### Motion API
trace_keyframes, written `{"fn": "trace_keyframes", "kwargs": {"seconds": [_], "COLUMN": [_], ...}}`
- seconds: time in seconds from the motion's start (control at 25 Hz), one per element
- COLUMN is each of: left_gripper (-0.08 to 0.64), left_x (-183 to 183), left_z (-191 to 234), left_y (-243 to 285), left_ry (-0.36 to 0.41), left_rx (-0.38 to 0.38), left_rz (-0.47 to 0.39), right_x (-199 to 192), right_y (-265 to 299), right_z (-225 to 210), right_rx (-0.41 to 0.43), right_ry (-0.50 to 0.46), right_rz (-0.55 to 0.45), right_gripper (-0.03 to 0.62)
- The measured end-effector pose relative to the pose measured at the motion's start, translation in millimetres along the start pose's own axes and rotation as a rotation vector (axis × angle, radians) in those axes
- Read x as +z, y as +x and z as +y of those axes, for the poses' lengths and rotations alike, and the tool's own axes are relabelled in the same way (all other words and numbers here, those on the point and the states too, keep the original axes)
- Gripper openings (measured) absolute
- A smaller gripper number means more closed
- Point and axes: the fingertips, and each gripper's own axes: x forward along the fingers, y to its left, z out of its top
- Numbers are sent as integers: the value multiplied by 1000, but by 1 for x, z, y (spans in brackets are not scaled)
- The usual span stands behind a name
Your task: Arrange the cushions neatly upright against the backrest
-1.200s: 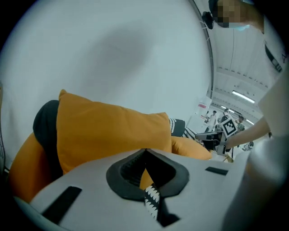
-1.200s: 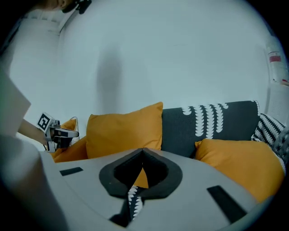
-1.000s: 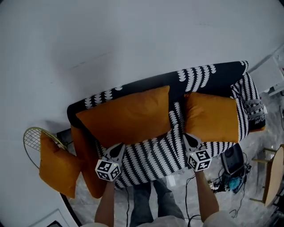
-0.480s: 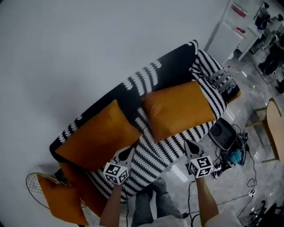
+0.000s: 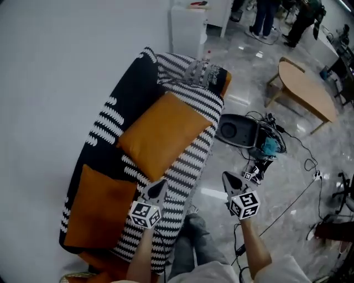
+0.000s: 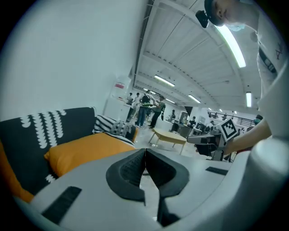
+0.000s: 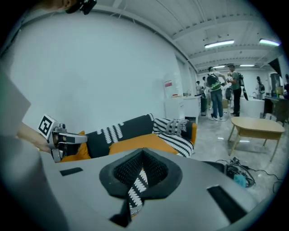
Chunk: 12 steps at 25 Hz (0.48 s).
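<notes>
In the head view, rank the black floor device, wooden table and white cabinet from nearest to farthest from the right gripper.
From the right gripper:
1. black floor device, just ahead of it.
2. wooden table, upper right.
3. white cabinet, top edge.

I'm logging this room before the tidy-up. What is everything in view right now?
sofa: one, black-and-white patterned cover, left, against the white wall
cushions: two, orange, on the sofa; one mid-sofa, one at the near end
fringed throw: one, grey and white, at the sofa's far end
cabinet: one, white, beyond the sofa
table: one, light wood, upper right
round device: one, black, on the floor beside the sofa
cable tangle: one, black with teal, by the device
people: several, far background
left gripper: jaws shut, empty, over the sofa's front edge
right gripper: jaws shut, empty, over the floor
</notes>
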Motion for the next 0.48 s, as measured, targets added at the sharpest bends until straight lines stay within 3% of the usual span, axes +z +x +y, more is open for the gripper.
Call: {"fn": "trace_keyframes", "kwargs": {"seconds": [0.24, 0.48], "left_gripper": [31, 31], "left_x": [-2, 0], "left_z": [-68, -96], "left_y": [43, 36], "left_ry": [38, 57], "left_rx": [-159, -213], "left_rz": [52, 106], "right_x": [-8, -3], "right_y": [-63, -101], "right_z": [-33, -29], "right_rx": [-147, -199], "right_ry": [80, 125], "right_rz": [-33, -38], "right_gripper": [26, 28]}}
